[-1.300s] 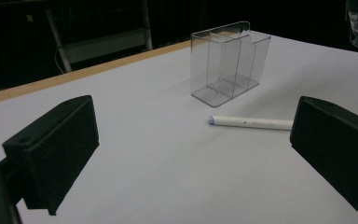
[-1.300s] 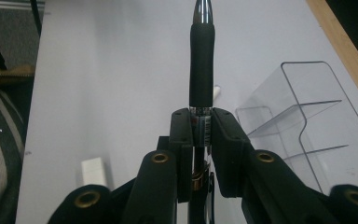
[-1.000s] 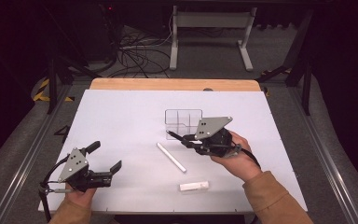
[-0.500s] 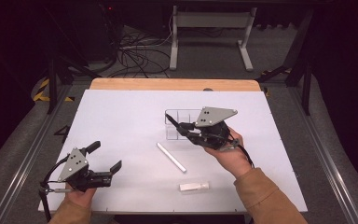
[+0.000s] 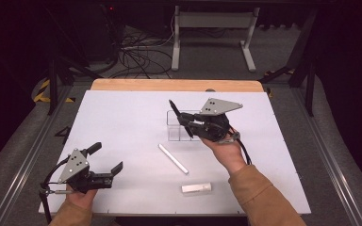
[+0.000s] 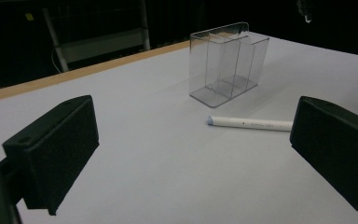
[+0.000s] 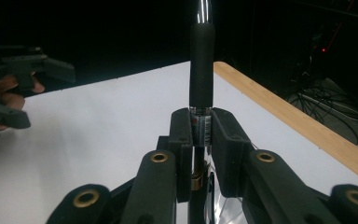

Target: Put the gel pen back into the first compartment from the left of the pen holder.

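Observation:
My right gripper (image 5: 187, 124) is shut on a black pen (image 5: 174, 109), which slants up and to the left over the clear plastic holder (image 5: 175, 133). In the right gripper view the pen (image 7: 201, 65) stands upright, pinched between the pads of that gripper (image 7: 200, 127). A white pen (image 5: 173, 158) lies on the table in front of the holder. My left gripper (image 5: 106, 158) rests at the near left, open with nothing in it. Between its jaws (image 6: 191, 154) I see the holder (image 6: 228, 63) and the white pen (image 6: 251, 123) farther off.
A short white tube (image 5: 196, 188) lies near the front edge, beside my right sleeve. The white table top (image 5: 122, 117) ends in a wooden strip (image 5: 169, 85) at the far side. Cables and a stand's legs lie on the floor beyond.
My right hand has shifted slightly up and away, and the black pen has tipped from nearly level to steeply slanted over the holder. The left gripper has stayed put.

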`<state>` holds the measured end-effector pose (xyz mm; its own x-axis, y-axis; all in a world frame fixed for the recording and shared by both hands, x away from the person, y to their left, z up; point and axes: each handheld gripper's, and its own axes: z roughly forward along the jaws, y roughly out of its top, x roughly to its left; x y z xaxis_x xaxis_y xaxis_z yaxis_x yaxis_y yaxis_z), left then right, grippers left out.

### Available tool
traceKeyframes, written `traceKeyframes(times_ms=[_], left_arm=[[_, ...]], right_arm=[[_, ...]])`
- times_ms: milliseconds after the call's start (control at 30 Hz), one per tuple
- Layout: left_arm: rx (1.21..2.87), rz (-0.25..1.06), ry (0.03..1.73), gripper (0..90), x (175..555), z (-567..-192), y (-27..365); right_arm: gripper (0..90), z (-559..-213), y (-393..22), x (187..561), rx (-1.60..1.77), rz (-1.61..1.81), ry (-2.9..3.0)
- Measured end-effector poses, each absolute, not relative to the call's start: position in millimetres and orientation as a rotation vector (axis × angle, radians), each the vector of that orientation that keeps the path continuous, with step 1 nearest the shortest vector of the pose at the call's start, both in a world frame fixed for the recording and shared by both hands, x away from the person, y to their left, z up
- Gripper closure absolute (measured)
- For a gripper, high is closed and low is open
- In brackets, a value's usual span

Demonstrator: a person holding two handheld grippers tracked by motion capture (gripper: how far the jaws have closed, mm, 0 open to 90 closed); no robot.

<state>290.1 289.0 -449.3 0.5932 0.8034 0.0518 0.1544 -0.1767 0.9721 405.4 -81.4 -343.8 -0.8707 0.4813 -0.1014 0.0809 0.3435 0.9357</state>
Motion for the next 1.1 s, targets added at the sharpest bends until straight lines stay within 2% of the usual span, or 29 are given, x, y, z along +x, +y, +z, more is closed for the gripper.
traceKeyframes(times_ms=[1100], left_arm=[[1.671, 0.697, 0.811, 1.9, 292, -450, 290]], right_arm=[[79.0, -359, -39, 442, 0.586, 1.502, 2.067]])
